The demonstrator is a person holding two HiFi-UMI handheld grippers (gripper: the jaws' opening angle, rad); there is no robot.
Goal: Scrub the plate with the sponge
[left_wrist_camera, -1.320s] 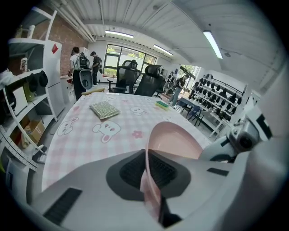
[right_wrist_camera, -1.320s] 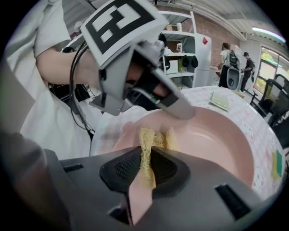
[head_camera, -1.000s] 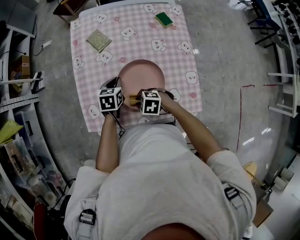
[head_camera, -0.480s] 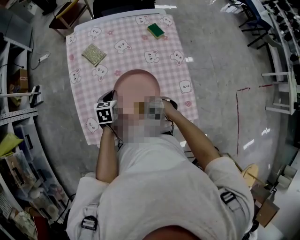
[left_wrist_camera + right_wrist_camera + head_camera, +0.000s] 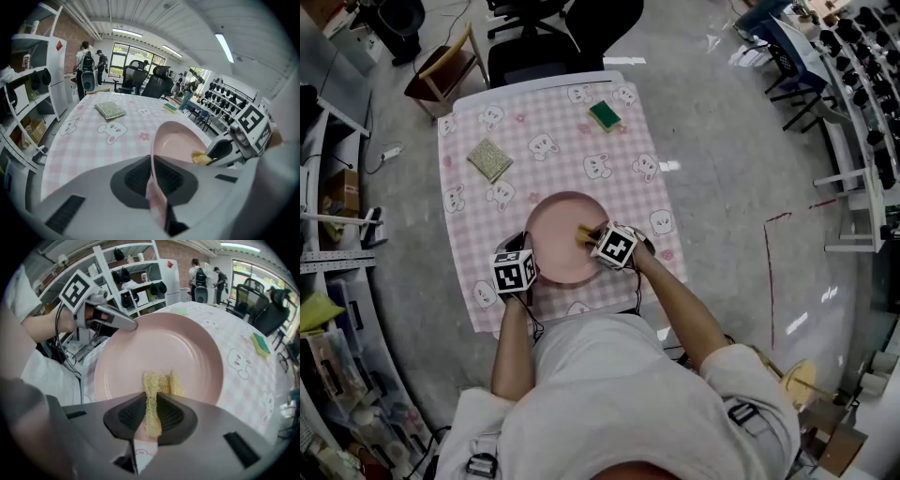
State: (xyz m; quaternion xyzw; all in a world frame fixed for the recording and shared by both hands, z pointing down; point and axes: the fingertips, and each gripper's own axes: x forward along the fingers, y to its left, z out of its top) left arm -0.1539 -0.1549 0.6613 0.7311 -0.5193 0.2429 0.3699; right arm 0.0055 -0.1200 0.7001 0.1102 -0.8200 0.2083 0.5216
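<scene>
Left gripper [image 5: 152, 180]: clamped on plate [image 5: 555, 225] rim, near-left side
Right gripper [image 5: 151, 416]: clenched on sponge [image 5: 159, 380], touching plate's right part
Plate: near half of table [image 5: 562, 169]
Unscrubbed run: far-left of sponge

Lighting bright, even, indoor: ceiling strip lights [image 5: 224, 46] and windows [image 5: 136, 55], left gripper view. Shadows soft, faint. Glare: pale patches on floor [image 5: 722, 169], head view. Distortion: strong fisheye, dark corners in gripper views. Focus: left gripper [image 5: 152, 176], right gripper [image 5: 151, 416] soft in foreground; nearest edge of plate [image 5: 176, 140] seemingly blurred.
</scene>
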